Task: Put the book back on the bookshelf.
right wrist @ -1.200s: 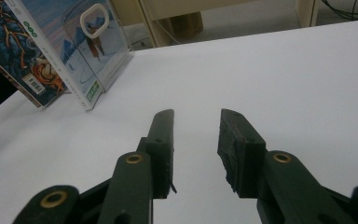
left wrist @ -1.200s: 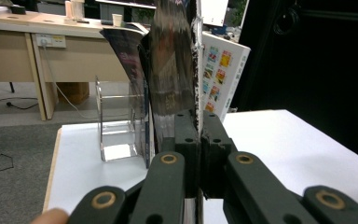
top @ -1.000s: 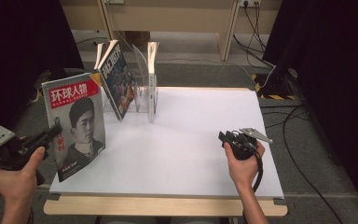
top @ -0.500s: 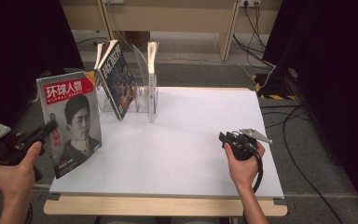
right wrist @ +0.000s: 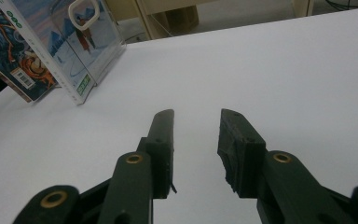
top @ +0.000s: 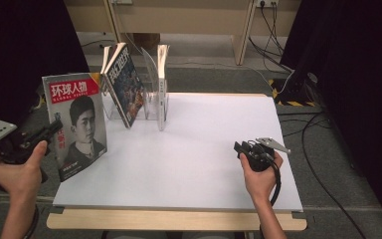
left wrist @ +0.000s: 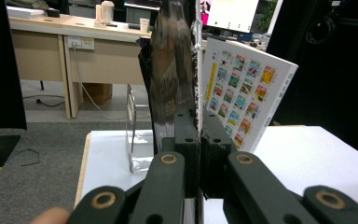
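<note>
Where cables trail: white table [top: 204, 149].

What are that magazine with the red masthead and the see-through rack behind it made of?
The magazine looks like glossy coated paper: its printed cover catches light and the thin pages stand pinched in the left gripper. The rack seems to be clear acrylic or similar hard plastic, perhaps glass: the floor and the other magazines show straight through its dividers.
</note>
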Motion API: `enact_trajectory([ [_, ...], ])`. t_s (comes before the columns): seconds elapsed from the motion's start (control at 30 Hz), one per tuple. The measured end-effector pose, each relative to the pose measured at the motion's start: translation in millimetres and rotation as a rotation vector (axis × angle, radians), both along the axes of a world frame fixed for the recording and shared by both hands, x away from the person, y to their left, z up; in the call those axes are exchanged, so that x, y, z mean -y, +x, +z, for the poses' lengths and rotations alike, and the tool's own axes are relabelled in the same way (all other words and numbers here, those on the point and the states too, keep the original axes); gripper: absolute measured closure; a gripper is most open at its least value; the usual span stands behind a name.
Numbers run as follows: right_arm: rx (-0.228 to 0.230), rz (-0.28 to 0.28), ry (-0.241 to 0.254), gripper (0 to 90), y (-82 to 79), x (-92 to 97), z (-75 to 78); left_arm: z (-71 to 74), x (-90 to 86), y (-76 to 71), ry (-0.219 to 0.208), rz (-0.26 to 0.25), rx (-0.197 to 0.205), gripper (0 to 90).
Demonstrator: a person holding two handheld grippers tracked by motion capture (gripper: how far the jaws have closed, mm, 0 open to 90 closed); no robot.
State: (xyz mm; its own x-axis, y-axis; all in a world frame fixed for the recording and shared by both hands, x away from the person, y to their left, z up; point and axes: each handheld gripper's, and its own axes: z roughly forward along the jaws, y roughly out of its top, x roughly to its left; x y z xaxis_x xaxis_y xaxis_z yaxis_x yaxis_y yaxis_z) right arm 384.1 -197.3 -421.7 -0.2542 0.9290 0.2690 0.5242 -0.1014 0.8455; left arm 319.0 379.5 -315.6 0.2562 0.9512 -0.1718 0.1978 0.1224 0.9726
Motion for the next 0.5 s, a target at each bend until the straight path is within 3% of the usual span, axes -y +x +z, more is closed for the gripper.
enact_trajectory([
  [0.5,-0.009,0.001,0.004,66.1,-0.1,-1.6,-1.2,4.3,-1.8,30.4,-0.008,0.013,-0.006,86.9],
])
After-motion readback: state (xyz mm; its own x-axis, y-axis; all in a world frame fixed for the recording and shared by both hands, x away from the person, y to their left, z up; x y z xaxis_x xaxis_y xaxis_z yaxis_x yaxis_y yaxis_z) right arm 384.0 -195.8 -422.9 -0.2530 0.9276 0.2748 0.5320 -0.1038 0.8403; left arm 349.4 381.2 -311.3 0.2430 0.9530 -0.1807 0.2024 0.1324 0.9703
